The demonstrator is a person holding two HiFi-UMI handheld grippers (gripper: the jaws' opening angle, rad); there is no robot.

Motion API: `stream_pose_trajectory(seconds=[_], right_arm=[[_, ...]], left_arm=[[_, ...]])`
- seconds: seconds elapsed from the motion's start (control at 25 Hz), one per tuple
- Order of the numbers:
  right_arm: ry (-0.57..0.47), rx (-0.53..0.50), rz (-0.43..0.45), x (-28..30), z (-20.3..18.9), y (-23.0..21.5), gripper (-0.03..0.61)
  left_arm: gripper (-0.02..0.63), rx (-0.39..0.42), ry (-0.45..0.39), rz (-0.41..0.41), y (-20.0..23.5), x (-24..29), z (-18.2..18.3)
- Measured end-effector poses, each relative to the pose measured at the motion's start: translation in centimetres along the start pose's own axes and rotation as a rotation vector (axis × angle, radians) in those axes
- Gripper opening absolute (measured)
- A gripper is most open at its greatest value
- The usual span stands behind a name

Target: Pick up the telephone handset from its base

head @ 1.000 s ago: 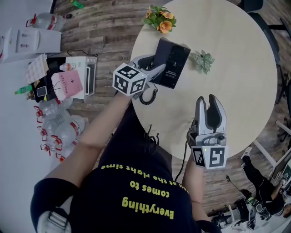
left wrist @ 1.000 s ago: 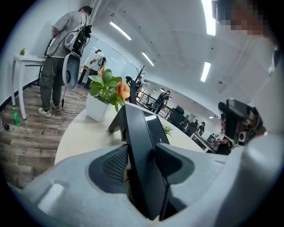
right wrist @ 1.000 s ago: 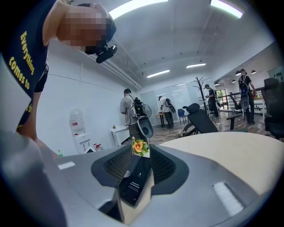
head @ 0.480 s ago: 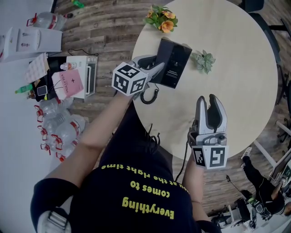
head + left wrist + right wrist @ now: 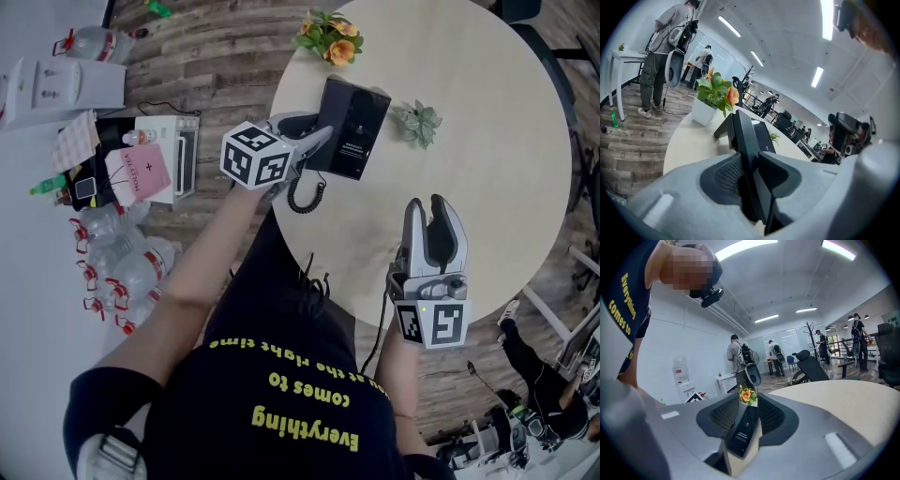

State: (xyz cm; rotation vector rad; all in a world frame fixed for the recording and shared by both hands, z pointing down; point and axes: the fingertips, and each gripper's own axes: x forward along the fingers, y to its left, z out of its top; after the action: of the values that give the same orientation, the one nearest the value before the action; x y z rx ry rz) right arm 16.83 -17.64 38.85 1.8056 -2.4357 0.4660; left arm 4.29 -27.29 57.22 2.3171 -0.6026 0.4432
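Note:
The black telephone base (image 5: 354,127) lies on the round pale table (image 5: 487,141), and its handset (image 5: 302,122) sits along the base's left side. My left gripper (image 5: 314,138) reaches in from the table's left edge. Its jaws are closing, and both pads press on the handset (image 5: 745,140) that stands between them. A coiled cord (image 5: 305,192) hangs below the handset. My right gripper (image 5: 432,208) hovers near the table's front edge, open with nothing between its fingers. The phone (image 5: 746,430) shows far off through their gap.
An orange flower pot (image 5: 330,39) stands just beyond the phone, and a small green succulent (image 5: 419,125) sits to its right. Boxes, bottles and papers (image 5: 141,164) clutter the wooden floor at left. People and office chairs stand in the room beyond.
My left gripper's jaws have narrowed onto the handset and its marker cube has tipped slightly leftward. The right gripper has not moved.

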Motion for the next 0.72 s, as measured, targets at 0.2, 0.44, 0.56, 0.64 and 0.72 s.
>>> stream_pose_trajectory(seconds=[0.2, 0.44, 0.56, 0.64, 0.72], right_arm=[[0.002, 0.002, 0.002, 0.03, -0.15, 0.00, 0.137], [0.000, 0.002, 0.019, 0.25, -0.21, 0.44, 0.137], [0.003, 0.000, 0.021, 0.22, -0.25, 0.47, 0.137], [0.004, 0.001, 0.021, 0.16, -0.27, 0.43, 0.137], [0.007, 0.000, 0.019, 0.11, -0.27, 0.40, 0.135]], left_arm=[[0.112, -0.060, -0.024, -0.042, 0.21, -0.16, -0.08], [0.094, -0.172, -0.079, -0.231, 0.65, -0.12, -0.12], [0.086, -0.195, -0.078, -0.292, 0.61, -0.14, 0.03], [0.083, -0.204, -0.078, -0.324, 0.53, -0.26, 0.12], [0.080, -0.198, -0.083, -0.342, 0.20, -0.49, 0.37]])
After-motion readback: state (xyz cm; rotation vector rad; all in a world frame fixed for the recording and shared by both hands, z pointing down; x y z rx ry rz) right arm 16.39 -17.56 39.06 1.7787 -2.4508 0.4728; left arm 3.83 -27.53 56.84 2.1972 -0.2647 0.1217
